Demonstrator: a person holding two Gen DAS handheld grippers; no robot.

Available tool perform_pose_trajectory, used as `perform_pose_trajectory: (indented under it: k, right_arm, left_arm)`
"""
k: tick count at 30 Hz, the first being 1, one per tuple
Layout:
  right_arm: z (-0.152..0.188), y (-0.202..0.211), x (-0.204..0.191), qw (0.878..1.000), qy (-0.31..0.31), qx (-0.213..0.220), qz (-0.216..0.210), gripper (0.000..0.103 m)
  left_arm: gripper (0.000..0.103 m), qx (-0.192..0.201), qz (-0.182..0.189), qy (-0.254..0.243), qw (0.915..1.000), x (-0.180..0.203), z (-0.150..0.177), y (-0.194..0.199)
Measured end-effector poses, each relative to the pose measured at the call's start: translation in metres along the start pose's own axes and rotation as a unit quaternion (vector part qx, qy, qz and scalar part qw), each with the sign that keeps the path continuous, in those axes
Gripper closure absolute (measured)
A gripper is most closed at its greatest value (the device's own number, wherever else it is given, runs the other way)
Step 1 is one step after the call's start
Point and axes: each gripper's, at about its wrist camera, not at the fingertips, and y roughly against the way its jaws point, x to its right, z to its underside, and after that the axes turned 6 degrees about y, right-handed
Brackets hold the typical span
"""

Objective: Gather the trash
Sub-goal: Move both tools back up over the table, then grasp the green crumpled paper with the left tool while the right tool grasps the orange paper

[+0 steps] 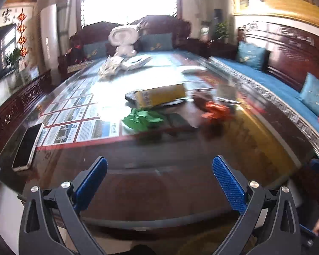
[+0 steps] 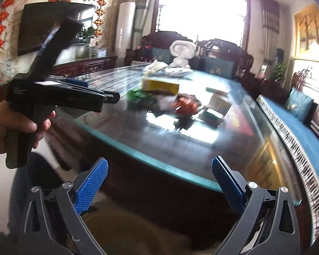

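Trash lies mid-way along a long glass-topped table [image 1: 180, 148] [image 2: 138, 140]: a crumpled green wrapper [image 1: 142, 119] [image 2: 138, 96], a yellow carton [image 1: 159, 96] [image 2: 160, 86] on its side, and an orange-red wrapper [image 1: 214, 111] [image 2: 187, 104]. Crumpled white paper [image 1: 110, 68] [image 2: 155, 65] sits farther back. My left gripper [image 1: 159, 161] hangs open and empty over the table's near edge. My right gripper [image 2: 159, 160] is also open and empty, short of the glass edge. In the right wrist view a hand holds the left gripper [image 2: 104, 94] at the left, pointed toward the trash.
A phone [image 1: 27, 146] lies at the table's near left corner. A white ornament [image 1: 123, 40] [image 2: 181, 53] and papers stand at the far end. A small box [image 2: 220, 104] sits right of the orange wrapper. A blue-cushioned wooden bench [image 1: 276, 89] [image 2: 297, 127] runs along the right.
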Motion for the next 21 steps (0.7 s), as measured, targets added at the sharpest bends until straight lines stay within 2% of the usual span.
perform_pose_trajectory:
  k: [5, 6, 12, 15, 17, 20, 21]
  right_arm:
    - [-0.027, -0.036, 0.025, 0.999, -0.032, -0.008, -0.013, 0.008]
    - [-0.032, -0.046, 0.030, 0.999, -0.036, -0.014, -0.029, 0.008]
    - [-0.047, -0.077, 0.048, 0.995, -0.066, -0.031, -0.064, 0.008]
    - [-0.052, -0.086, 0.056, 0.993, -0.084, -0.031, -0.080, 0.008]
    - [-0.055, -0.091, 0.060, 0.992, -0.091, -0.027, -0.086, 0.008]
    - [-0.058, -0.095, 0.063, 0.992, -0.087, -0.027, -0.084, 0.008]
    - [-0.060, -0.098, 0.064, 0.993, -0.086, -0.029, -0.081, 0.008]
  left_arm:
    - [0.004, -0.032, -0.008, 0.032, 0.9989, -0.013, -0.026, -0.060]
    - [0.004, -0.039, -0.011, 0.035, 0.9986, -0.013, -0.031, -0.071]
    - [0.004, -0.065, -0.024, 0.039, 0.9969, -0.019, -0.054, -0.111]
    - [0.004, -0.087, -0.040, 0.019, 0.9952, -0.019, -0.059, -0.128]
    - [0.005, -0.098, -0.033, 0.015, 0.9945, -0.021, -0.061, -0.134]
    - [0.017, -0.107, -0.008, 0.026, 0.9938, -0.026, -0.060, -0.136]
    - [0.027, -0.111, 0.001, 0.026, 0.9935, -0.027, -0.060, -0.136]
